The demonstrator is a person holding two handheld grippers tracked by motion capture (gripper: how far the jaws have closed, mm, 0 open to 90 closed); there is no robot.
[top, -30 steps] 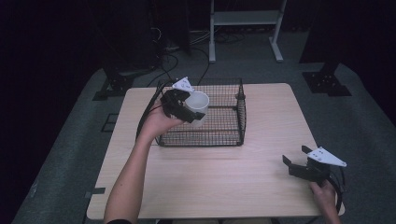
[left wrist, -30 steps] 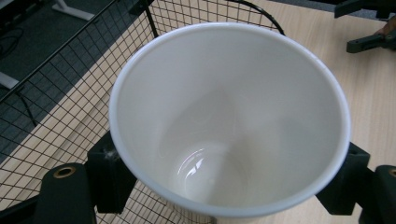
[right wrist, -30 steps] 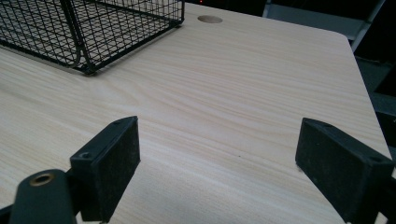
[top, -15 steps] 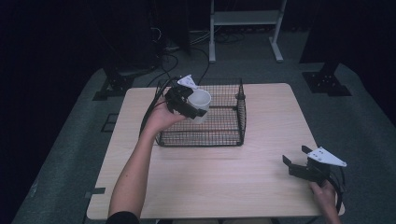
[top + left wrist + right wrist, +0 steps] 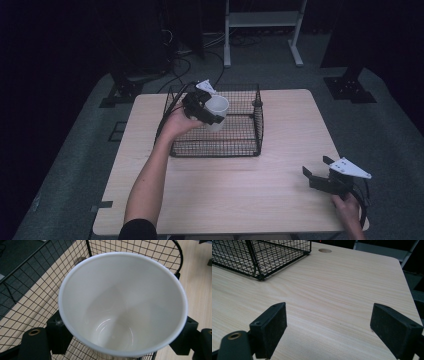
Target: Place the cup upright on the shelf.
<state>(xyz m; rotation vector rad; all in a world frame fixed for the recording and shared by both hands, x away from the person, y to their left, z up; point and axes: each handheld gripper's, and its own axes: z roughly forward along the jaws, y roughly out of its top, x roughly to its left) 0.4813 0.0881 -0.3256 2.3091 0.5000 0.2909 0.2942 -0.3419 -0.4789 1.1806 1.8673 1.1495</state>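
Observation:
A white cup hangs over the inside of the black wire basket, with my left gripper shut on it. In the left gripper view the cup faces me mouth first, empty, with a black jaw pressed on each side and the basket mesh beneath. My right gripper rests near the table's front right corner; in the right gripper view its jaws stand wide apart, open, with bare wood between them.
The basket stands at the back middle of the light wooden table. In the right gripper view a basket corner lies ahead on the left, and a round hole marks the tabletop. Dark floor, cables and a white stand lie beyond.
My left hand has carried the cup to the right and slightly down, from over the basket's left rim to over its inside. The right gripper has stayed where it was.

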